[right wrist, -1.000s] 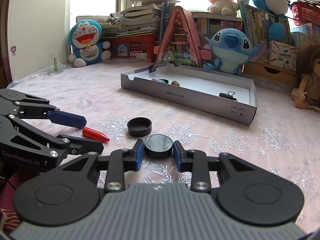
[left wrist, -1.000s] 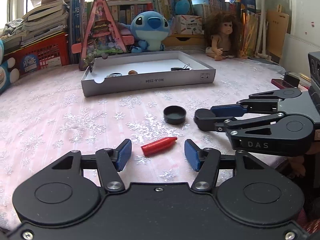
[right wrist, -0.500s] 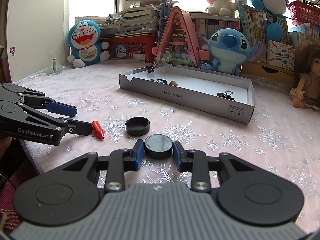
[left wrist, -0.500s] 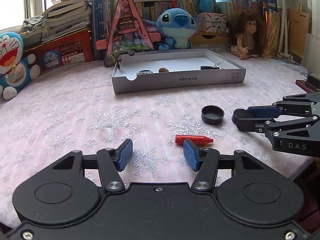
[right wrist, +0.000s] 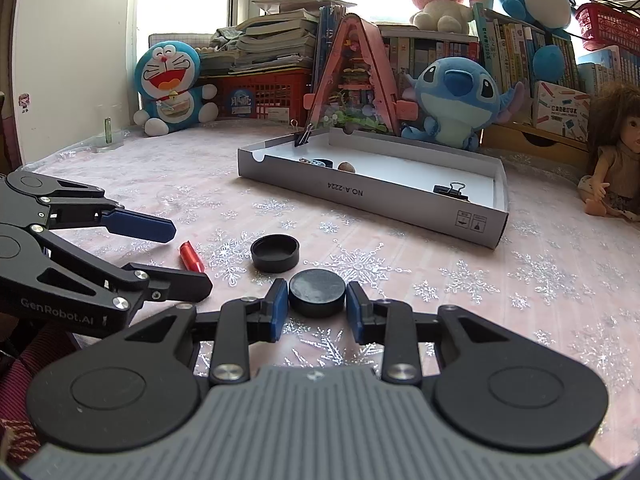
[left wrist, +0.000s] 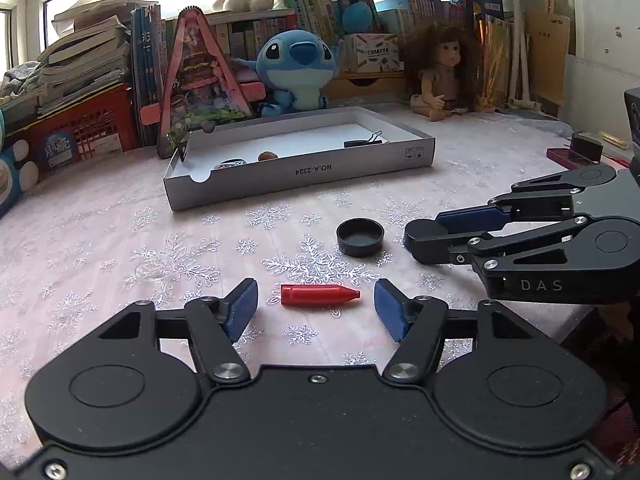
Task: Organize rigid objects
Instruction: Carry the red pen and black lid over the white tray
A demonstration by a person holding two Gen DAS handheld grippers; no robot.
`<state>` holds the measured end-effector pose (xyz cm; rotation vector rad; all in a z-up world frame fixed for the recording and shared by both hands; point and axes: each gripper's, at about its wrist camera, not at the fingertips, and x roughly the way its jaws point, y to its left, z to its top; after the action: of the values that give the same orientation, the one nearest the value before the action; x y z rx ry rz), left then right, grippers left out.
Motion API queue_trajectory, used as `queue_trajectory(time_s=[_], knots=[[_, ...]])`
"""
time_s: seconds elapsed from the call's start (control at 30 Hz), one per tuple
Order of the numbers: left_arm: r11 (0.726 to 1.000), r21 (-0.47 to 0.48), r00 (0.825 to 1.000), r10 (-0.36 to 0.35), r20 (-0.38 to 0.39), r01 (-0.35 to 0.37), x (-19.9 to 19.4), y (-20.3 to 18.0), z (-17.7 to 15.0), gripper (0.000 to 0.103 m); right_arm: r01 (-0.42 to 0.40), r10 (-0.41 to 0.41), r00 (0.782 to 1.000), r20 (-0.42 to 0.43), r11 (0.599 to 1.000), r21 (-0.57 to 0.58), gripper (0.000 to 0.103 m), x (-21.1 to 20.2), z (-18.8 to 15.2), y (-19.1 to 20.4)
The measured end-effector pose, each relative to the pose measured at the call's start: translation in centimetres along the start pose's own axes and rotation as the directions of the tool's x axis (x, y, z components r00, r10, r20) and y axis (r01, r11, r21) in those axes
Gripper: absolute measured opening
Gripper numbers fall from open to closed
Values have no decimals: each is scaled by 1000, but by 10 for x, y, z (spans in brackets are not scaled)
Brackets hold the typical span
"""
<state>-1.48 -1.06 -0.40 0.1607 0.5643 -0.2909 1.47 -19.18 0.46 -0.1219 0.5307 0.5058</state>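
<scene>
A red bullet-shaped piece (left wrist: 319, 294) lies on the pink snowflake cloth between the fingers of my open left gripper (left wrist: 316, 308), untouched; it also shows in the right wrist view (right wrist: 191, 256). My right gripper (right wrist: 317, 306) is shut on a black round disc (right wrist: 317, 293). A black round cap (left wrist: 360, 237) lies open side up just beyond it (right wrist: 275, 254). The grey cardboard tray (left wrist: 304, 170) stands farther back and holds a binder clip (left wrist: 362, 142), a brown nut (left wrist: 267, 156) and a small ring-like item. The right gripper shows in the left wrist view (left wrist: 416, 240).
A Stitch plush (left wrist: 298, 70), a doll (left wrist: 444, 74), a pink triangular toy house (left wrist: 196, 80), books and red baskets line the back. A Doraemon plush (right wrist: 170, 86) sits at the far left. A dark red item (left wrist: 572, 156) lies at the right table edge.
My left gripper swung left and then came back, so the red piece now lies centred between its open fingers. The right gripper stays shut on the disc.
</scene>
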Motion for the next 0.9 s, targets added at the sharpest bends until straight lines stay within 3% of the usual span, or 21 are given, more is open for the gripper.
queue_trajectory(time_s=[0.07, 0.1, 0.4, 0.9], knots=[[1000, -2, 1000, -5, -5, 5, 3, 1, -1, 55, 5, -5, 1000, 7, 1000, 3, 37, -1, 0, 0], [1000, -3, 1000, -15, -6, 15, 4, 2, -1, 41, 9, -9, 1000, 12, 1000, 5, 37, -1, 1, -1], [1000, -13, 1000, -6, 18, 6, 1, 7, 15, 42, 61, -63, 997, 50, 998, 29, 37, -4, 13, -10], [994, -107, 999, 27, 42, -22, 29, 47, 86, 42, 155, -161, 985, 57, 983, 103, 37, 8, 54, -47]])
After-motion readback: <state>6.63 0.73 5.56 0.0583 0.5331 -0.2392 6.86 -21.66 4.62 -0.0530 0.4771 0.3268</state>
